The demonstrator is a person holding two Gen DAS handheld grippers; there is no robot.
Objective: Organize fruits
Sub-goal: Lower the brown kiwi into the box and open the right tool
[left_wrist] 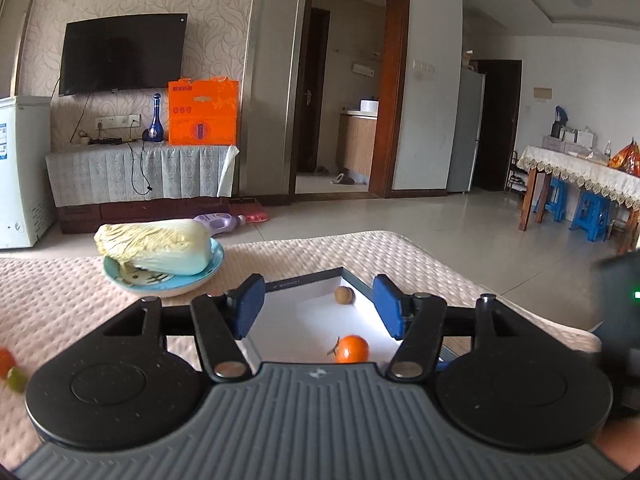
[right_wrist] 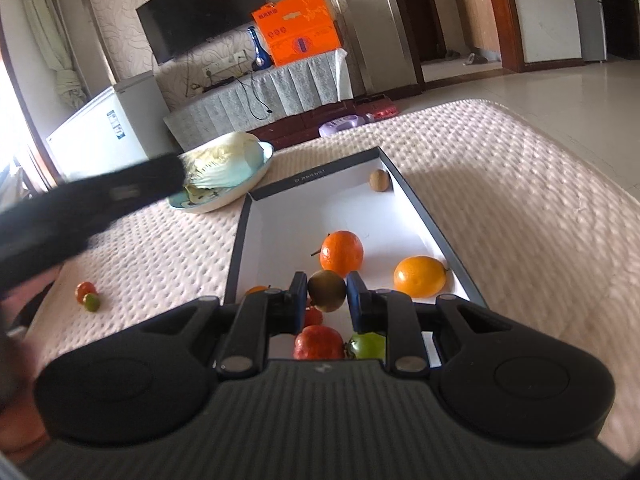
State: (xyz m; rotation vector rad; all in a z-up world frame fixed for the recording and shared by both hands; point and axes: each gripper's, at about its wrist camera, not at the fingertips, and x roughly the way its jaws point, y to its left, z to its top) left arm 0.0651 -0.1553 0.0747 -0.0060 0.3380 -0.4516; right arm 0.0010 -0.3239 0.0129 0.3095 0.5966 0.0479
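The right gripper (right_wrist: 327,294) is clamped on a brownish-green round fruit (right_wrist: 326,290), its blue pads pressing the fruit from both sides, and it hangs over the near end of the shallow white box (right_wrist: 420,204) lying on the padded pink table cover (right_wrist: 520,184). Directly under the held fruit, at the box's near edge, lie a red tomato (right_wrist: 319,343) and a green tomato (right_wrist: 367,345), side by side. A little farther in, an orange tangerine (right_wrist: 342,252) with a stem sits near the middle of the box, and a yellow-orange citrus (right_wrist: 419,276) rests against the right wall. A small brown round fruit (right_wrist: 379,180) lies alone in the far right corner.

The left gripper (left_wrist: 319,305) has its fingers wide apart and holds nothing; it hovers over the same box, with the tangerine showing between them.

Outside the box, near the left edge of the cover, a small red fruit (right_wrist: 84,290) and a small green one (right_wrist: 91,302) touch each other. Beyond the box's far left corner, a napa cabbage (left_wrist: 154,246) lies on a light blue plate (left_wrist: 168,285).
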